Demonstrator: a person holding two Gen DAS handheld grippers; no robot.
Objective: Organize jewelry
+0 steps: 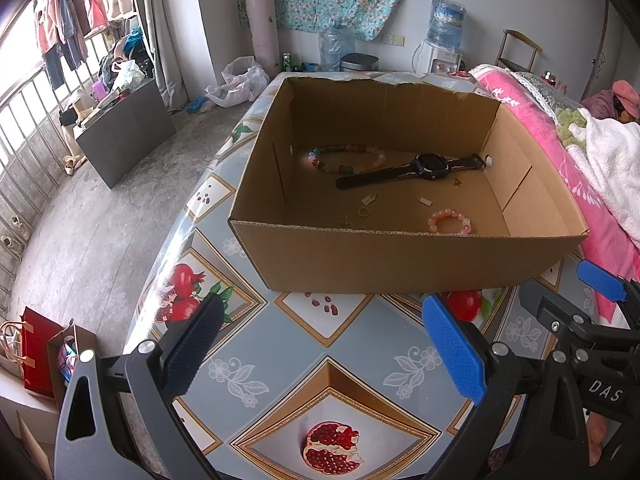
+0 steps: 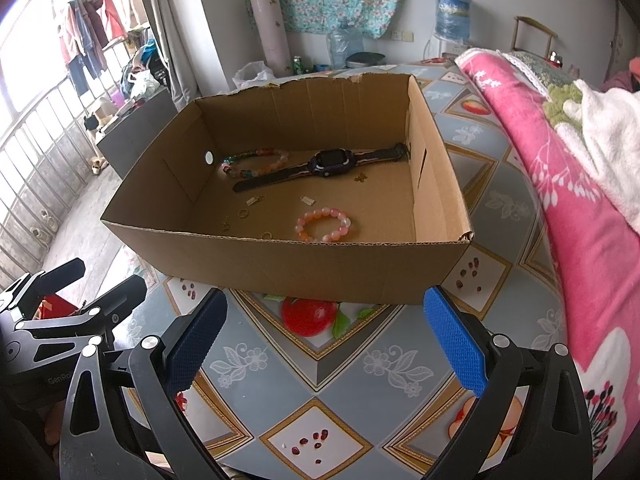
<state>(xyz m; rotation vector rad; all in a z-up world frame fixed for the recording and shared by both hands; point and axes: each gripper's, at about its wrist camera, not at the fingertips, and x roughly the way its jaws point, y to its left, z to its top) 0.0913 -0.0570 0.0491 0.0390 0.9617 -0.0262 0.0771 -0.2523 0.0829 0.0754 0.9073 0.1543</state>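
in the left wrist view, the left gripper (image 1: pixel 320 346) hangs above the bench (image 1: pixel 332 344) with its fingers (image 1: pixel 454 354) spread wide and nothing between them. ahead sits an open cardboard box (image 1: pixel 400 258) on the patterned cloth. inside it, a dark watch (image 1: pixel 430 163) lies stretched across the back half, with a long multicoloured bead bracelet (image 1: pixel 346 160) just behind and left of it. a pink bead bracelet (image 1: pixel 450 221) lies near the front wall on the right, and a small gold ring (image 1: pixel 363 212) sits near the front, left of centre. a few tiny metal pieces are scattered between them, too small to tell what they are. the right gripper (image 1: pixel 592 300) shows at the right edge, beside a pink blanket (image 1: pixel 560 160).

in the right wrist view, the right gripper (image 2: pixel 324 340) hovers over the bench (image 2: pixel 320 376) in front of the box (image 2: pixel 280 264), fingers (image 2: pixel 456 344) wide apart and holding nothing. the watch (image 2: pixel 332 163), the long bracelet (image 2: pixel 256 164), the pink bracelet (image 2: pixel 324 224) and the ring (image 2: pixel 243 212) all lie on the box floor. the left gripper (image 2: pixel 92 284) is at the lower left, its fingers apart.
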